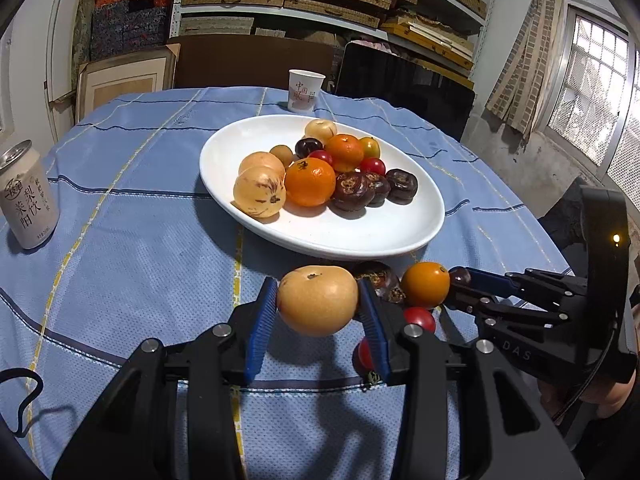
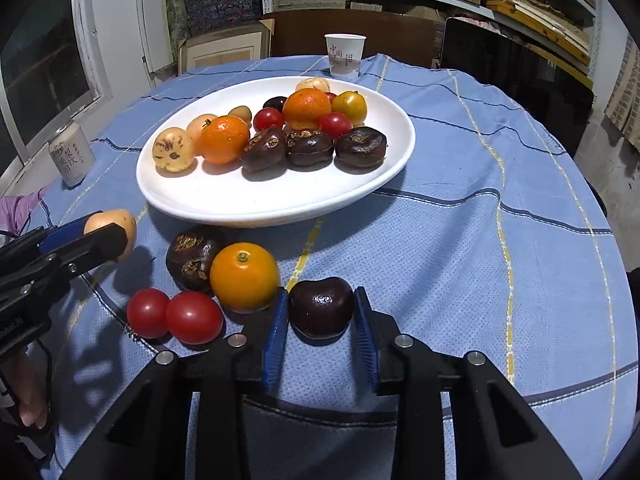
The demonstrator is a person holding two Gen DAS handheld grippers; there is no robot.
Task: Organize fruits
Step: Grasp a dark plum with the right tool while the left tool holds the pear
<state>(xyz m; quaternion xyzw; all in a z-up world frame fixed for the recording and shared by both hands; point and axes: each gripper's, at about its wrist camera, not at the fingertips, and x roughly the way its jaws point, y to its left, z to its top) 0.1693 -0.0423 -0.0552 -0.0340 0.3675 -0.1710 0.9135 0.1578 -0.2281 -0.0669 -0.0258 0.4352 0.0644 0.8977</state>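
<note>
A white oval plate [image 1: 360,236] [image 2: 224,200] holds several fruits: oranges, yellow loquats, dark water chestnuts, cherry tomatoes. My left gripper [image 1: 318,300] is shut on a yellow loquat [image 1: 317,300], just in front of the plate; it also shows in the right wrist view [image 2: 120,226]. My right gripper [image 2: 321,308] is shut on a dark cherry [image 2: 321,307], which also shows in the left wrist view [image 1: 460,276]. Loose on the cloth lie an orange fruit [image 2: 244,277] [image 1: 425,285], a dark water chestnut [image 2: 192,257] [image 1: 378,278] and two cherry tomatoes [image 2: 174,314] [image 1: 420,318].
A paper cup [image 1: 306,91] [image 2: 345,55] stands behind the plate. A drink can [image 1: 26,196] [image 2: 72,156] stands at the left. The round table has a blue striped cloth [image 1: 140,240] [image 2: 480,240]. Shelves, boxes and a dark chair back [image 1: 252,60] lie beyond.
</note>
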